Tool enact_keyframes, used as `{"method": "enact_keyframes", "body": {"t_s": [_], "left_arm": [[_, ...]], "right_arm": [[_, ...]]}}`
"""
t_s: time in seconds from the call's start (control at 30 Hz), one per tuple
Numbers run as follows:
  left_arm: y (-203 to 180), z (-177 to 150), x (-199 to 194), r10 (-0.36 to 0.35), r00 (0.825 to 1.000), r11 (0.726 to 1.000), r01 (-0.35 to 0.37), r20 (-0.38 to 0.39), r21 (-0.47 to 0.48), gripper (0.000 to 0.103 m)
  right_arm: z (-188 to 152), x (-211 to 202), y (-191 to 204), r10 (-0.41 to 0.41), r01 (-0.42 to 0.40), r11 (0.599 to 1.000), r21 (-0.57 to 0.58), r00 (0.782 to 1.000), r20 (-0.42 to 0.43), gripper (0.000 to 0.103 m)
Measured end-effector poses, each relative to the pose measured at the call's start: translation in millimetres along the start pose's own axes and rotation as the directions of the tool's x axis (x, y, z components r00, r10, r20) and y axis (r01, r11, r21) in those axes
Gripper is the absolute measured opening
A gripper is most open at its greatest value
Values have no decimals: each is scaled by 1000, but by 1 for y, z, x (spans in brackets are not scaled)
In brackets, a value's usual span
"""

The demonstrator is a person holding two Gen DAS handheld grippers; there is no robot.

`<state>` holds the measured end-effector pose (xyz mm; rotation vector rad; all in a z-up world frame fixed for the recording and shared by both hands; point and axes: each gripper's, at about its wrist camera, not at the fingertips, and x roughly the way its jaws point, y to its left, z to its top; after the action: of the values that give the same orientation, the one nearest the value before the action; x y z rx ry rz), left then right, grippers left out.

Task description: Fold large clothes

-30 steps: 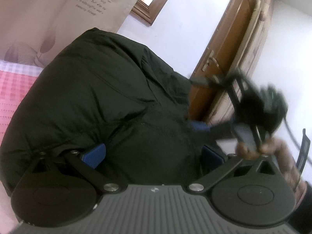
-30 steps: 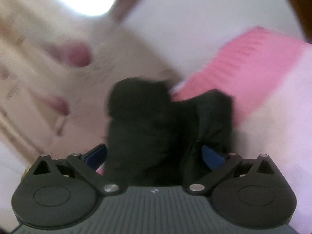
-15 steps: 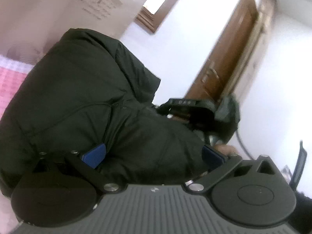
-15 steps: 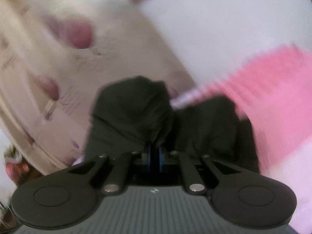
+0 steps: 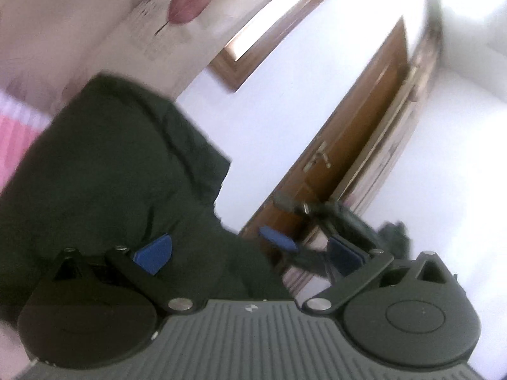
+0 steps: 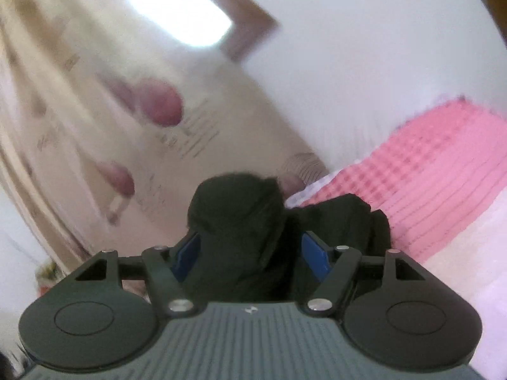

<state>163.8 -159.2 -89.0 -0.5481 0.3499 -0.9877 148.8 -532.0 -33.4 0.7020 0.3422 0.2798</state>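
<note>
The dark padded jacket point(image 5: 104, 183) is bulging up as a large mound on the left of the left wrist view, lying over the pink bedding point(image 5: 16, 145) at the far left edge. Part of its bulk is sitting between the blue pads of the left gripper point(image 5: 250, 247), whose jaws are standing wide apart; the left pad is lying against the fabric while the right pad is well clear of it, so nothing is being pinched there.

In the right wrist view a fold of the same jacket point(image 6: 240, 231) is rising between the fingers of the right gripper point(image 6: 250, 253). Its jaws are opening, with the cloth between them filling most of the gap; whether the pads are pressing on it I cannot tell.

The right gripper point(image 5: 317, 237) is also showing to the right in the left wrist view, just beside the jacket's edge. Beyond it a brown wooden door point(image 5: 358, 145) is standing in a white wall, and a flower-printed curtain point(image 5: 95, 25) is hanging at the far left.
</note>
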Motion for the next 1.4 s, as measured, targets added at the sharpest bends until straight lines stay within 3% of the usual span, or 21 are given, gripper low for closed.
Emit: {"method": "enact_keyframes", "body": {"t_s": [0.13, 0.2, 0.23, 0.27, 0.4, 0.47, 0.57, 0.8, 0.87, 0.97, 1.07, 1.17, 1.33, 1.4], "left_arm": [[-9, 5, 11, 18, 1000, 997, -16, -18, 81, 103], [-8, 7, 15, 18, 1000, 997, -17, -21, 75, 103], [-7, 10, 15, 28, 1000, 997, -27, -10, 73, 103], [-5, 12, 14, 42, 999, 996, -42, 3, 78, 103], [13, 22, 17, 153, 988, 982, -152, -6, 115, 103], [30, 26, 20, 176, 984, 982, -173, -27, 72, 103], [45, 26, 18, 176, 984, 984, -175, -17, 43, 103], [40, 5, 28, 218, 973, 950, -196, -69, 242, 103], [37, 6, 28, 228, 972, 947, -205, -65, 248, 103], [28, 13, 19, 198, 980, 963, -190, -22, 190, 102], [16, 17, 20, 164, 986, 954, -166, 28, 250, 101], [27, 9, 42, 187, 976, 962, -160, -109, 220, 80], [31, -11, 50, 193, 972, 952, -154, -131, 263, 83], [31, -14, 52, 179, 974, 952, -135, -142, 274, 89]], "right_arm": [[-32, -8, 35, -83, 74, 989, -130, 994, -66, 70], [-49, -3, 45, -122, 102, 977, -186, 988, -99, 54], [-57, -1, 46, -149, 121, 968, -220, 982, -114, 32], [-65, 3, 44, -197, 159, 953, -258, 972, -131, 30], [-84, 1, 20, -246, 203, 939, -278, 960, -130, 29], [-87, -3, 3, -232, 202, 955, -216, 965, -124, 29], [-90, -8, -17, -179, 166, 979, -114, 977, -116, 29], [-93, -5, -21, -186, 171, 980, -102, 970, -158, 29], [-93, -5, -25, -186, 171, 980, -99, 967, -172, 29], [-94, -4, -22, -201, 182, 977, -115, 962, -183, 29], [-95, -3, -17, -217, 196, 972, -131, 960, -178, 29], [-96, -5, -17, -214, 197, 974, -114, 962, -170, 30], [-83, -12, -8, -233, 216, 970, -114, 960, -156, 33], [-65, -21, 15, -270, 251, 947, -203, 960, -73, 36]]}}
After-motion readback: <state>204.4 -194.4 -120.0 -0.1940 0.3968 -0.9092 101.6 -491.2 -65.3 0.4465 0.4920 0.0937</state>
